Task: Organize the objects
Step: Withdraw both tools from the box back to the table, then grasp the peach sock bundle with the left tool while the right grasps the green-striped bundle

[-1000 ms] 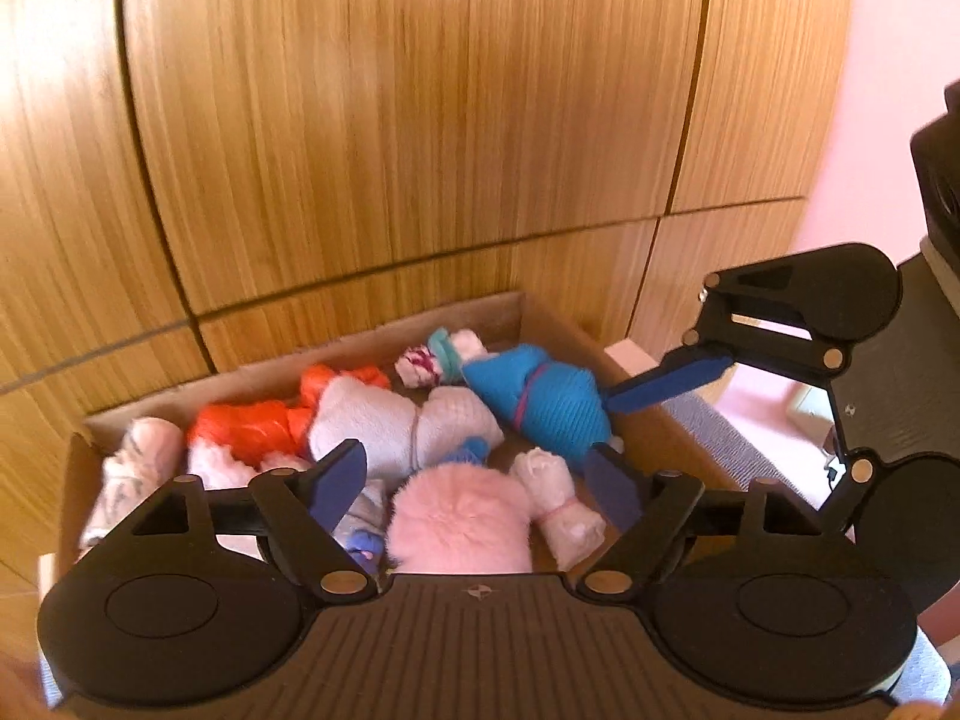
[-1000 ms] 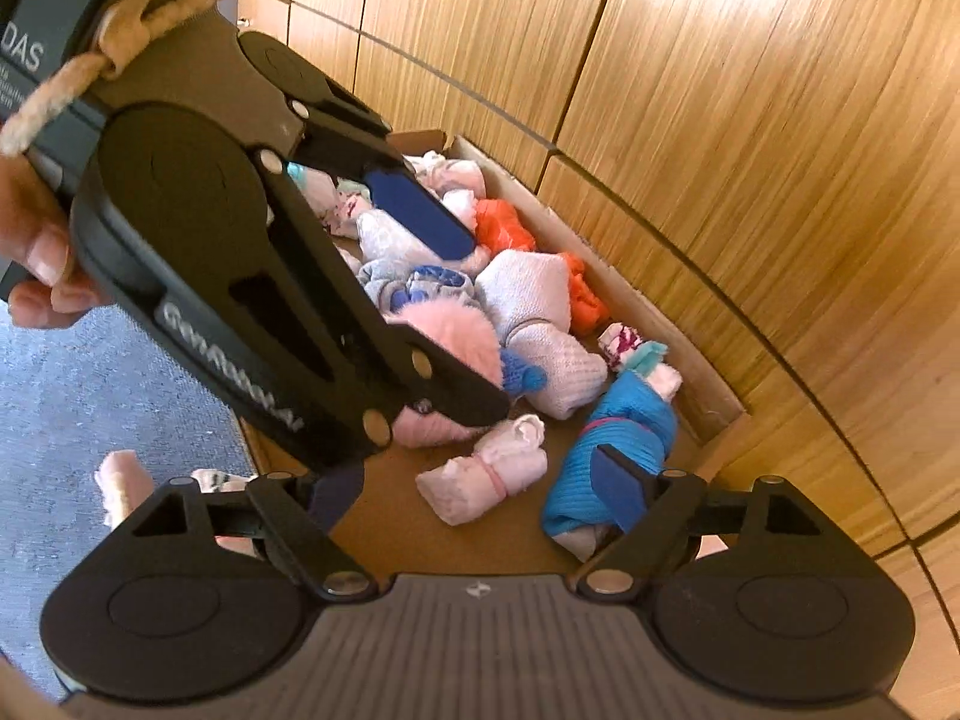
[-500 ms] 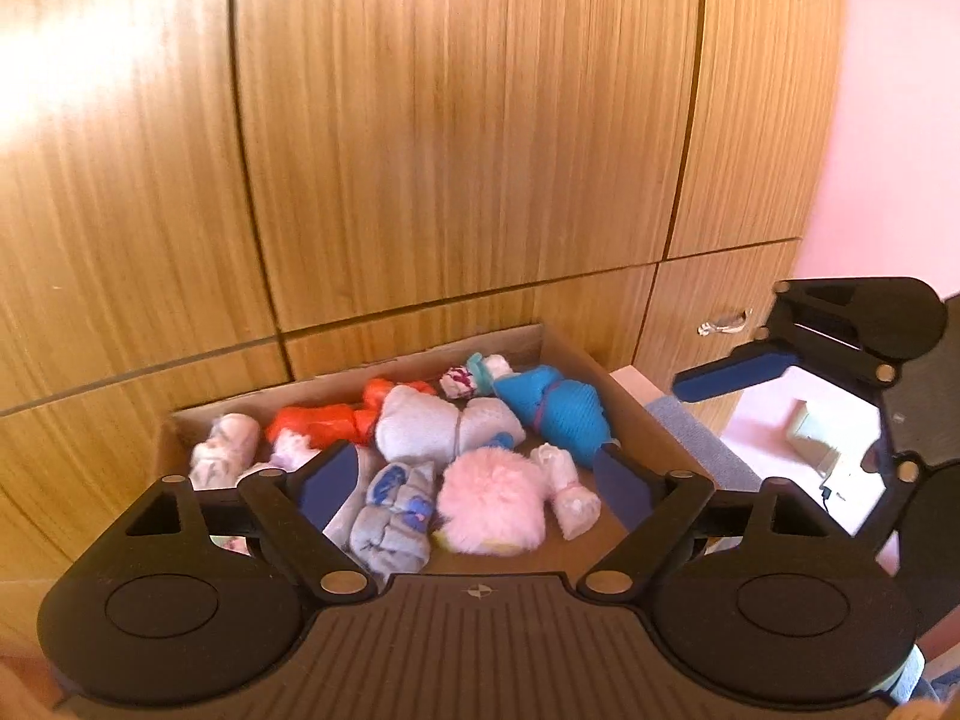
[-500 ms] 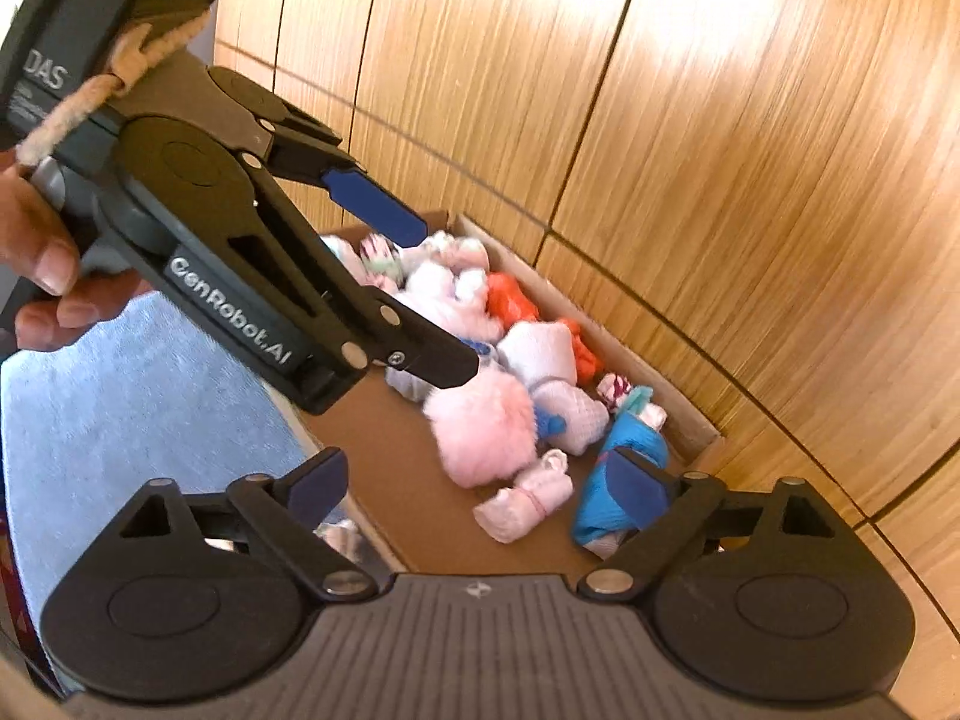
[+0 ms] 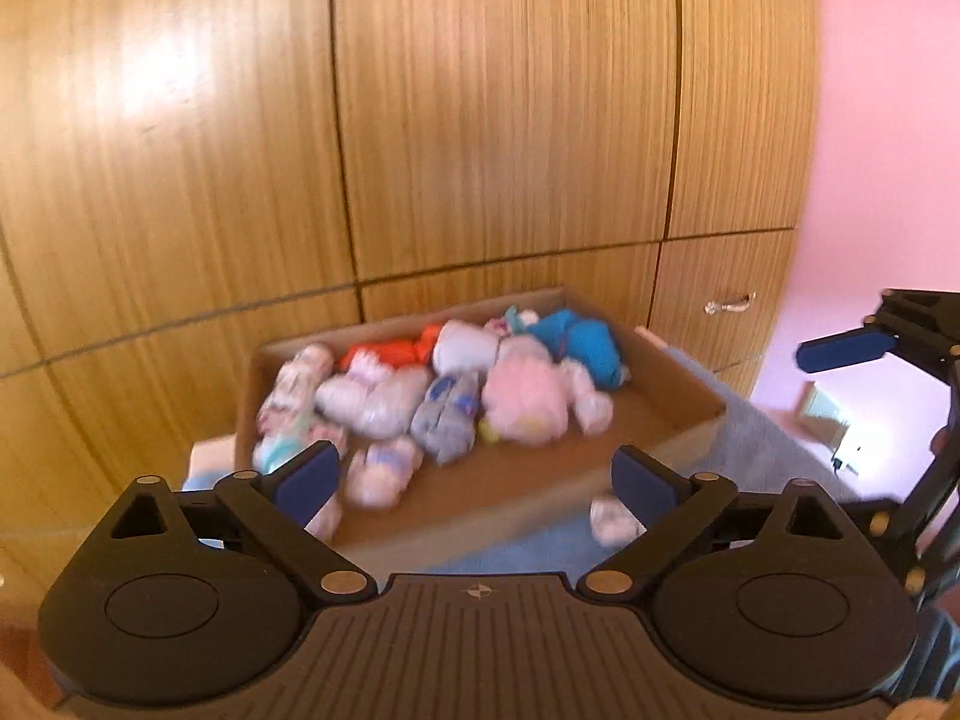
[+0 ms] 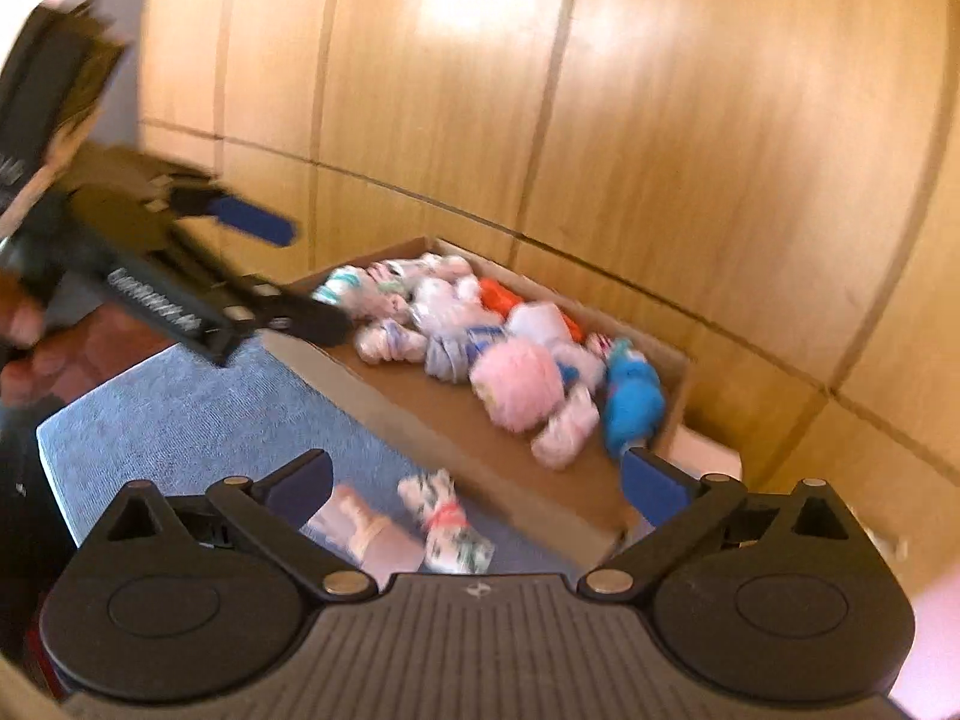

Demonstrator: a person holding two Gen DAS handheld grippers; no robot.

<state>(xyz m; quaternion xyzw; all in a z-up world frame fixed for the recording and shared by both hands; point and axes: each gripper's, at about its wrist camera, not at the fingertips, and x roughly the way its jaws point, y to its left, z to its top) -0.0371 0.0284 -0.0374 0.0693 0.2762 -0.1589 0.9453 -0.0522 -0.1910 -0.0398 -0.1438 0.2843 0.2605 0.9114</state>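
A cardboard box (image 5: 672, 414) (image 6: 420, 414) holds several rolled sock bundles, among them a fluffy pink one (image 5: 525, 399) (image 6: 516, 381), a blue one (image 5: 585, 339) (image 6: 630, 399) and an orange one (image 5: 384, 354) (image 6: 501, 294). My left gripper (image 5: 474, 480) is open and empty, raised in front of the box; it also shows in the right wrist view (image 6: 300, 276). My right gripper (image 6: 477, 486) is open and empty, above two loose bundles, a white patterned one (image 6: 447, 519) and a pale pink one (image 6: 360, 525), on the blue-grey cloth (image 6: 192, 426).
Wooden cabinet doors (image 5: 480, 120) stand right behind the box. A pink wall (image 5: 882, 120) is at the right. One small white bundle (image 5: 609, 519) lies on the cloth outside the box's near wall. A hand (image 6: 24, 324) holds the left gripper.
Both grippers have pulled back and up from the box, staying open and empty. More of the box, the cloth and the loose bundles has come into view.
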